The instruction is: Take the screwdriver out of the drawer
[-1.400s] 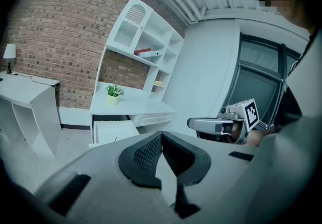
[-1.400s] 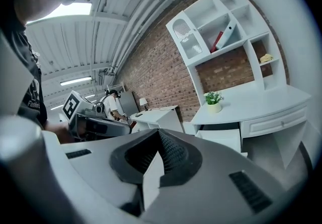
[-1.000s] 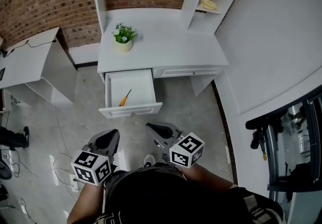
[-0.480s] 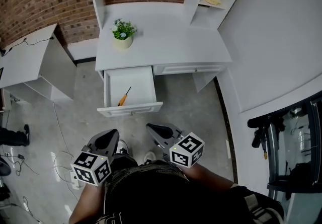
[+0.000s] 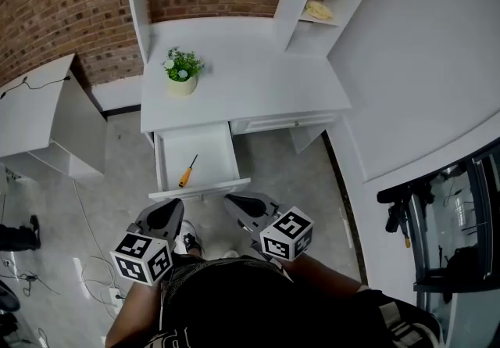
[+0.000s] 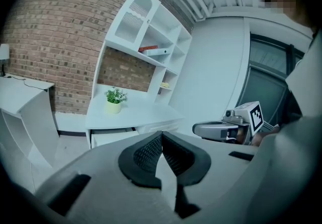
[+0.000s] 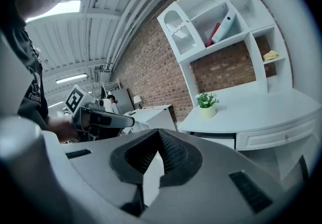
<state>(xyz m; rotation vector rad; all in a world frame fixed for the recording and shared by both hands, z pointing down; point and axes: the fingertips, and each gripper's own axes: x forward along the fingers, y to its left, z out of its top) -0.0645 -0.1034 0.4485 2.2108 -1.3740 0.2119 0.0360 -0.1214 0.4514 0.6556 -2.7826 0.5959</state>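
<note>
A screwdriver (image 5: 187, 172) with an orange handle and a dark shaft lies in the open white drawer (image 5: 196, 159) under the left half of the white desk (image 5: 258, 88). My left gripper (image 5: 166, 213) hangs just in front of the drawer's front panel, jaws shut and empty. My right gripper (image 5: 242, 204) is beside it to the right, also shut with nothing between its pads. In the left gripper view the shut left gripper (image 6: 161, 143) faces the desk (image 6: 136, 115). The right gripper view shows the shut right gripper (image 7: 158, 143) and the desk (image 7: 261, 109).
A small potted plant (image 5: 181, 71) stands on the desk's left part. A shelf unit (image 5: 312, 2) rises at the desk's back, against a brick wall. A low white cabinet (image 5: 47, 120) stands to the left, cables lie on the floor. A closed drawer (image 5: 285, 121) sits right of the open one.
Both grippers have come closer to the desk; the open drawer's front now lies just ahead of their tips. Jaws stayed shut.
</note>
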